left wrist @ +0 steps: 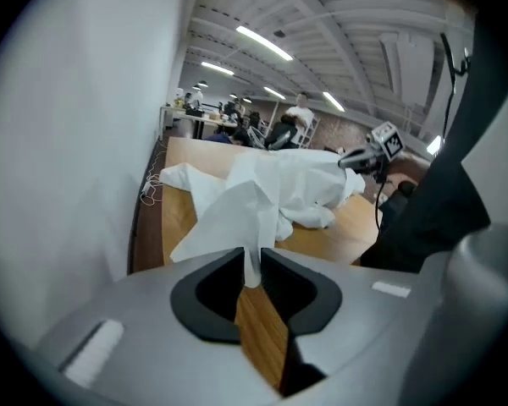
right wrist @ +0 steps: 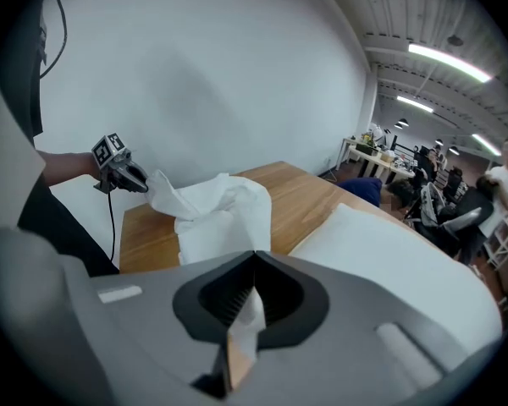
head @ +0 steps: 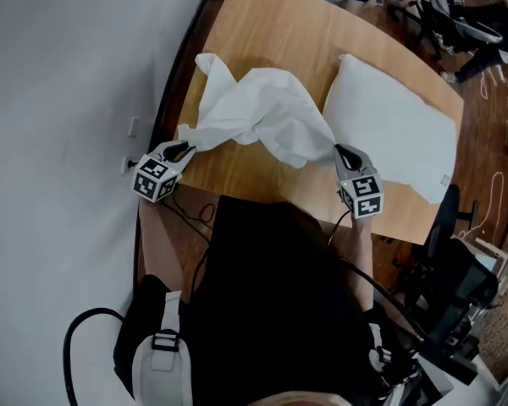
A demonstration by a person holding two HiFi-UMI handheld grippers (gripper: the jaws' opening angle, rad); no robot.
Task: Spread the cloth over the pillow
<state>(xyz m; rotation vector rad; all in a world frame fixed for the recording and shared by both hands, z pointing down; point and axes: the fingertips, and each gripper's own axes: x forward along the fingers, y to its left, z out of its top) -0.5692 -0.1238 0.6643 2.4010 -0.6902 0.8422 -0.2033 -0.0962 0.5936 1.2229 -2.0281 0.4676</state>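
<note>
The white cloth [head: 262, 112] lies crumpled at centre frame on the table [head: 275, 24], just left of the pillow [head: 398, 129]. It looks light, limp and likely to bunch, so its corners are the best hold. The left gripper [head: 179, 151] and right gripper [head: 347, 154] each pinch an edge.

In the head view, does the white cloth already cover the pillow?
No, the cloth lies crumpled on the table beside the pillow, whose top shows bare.
</note>
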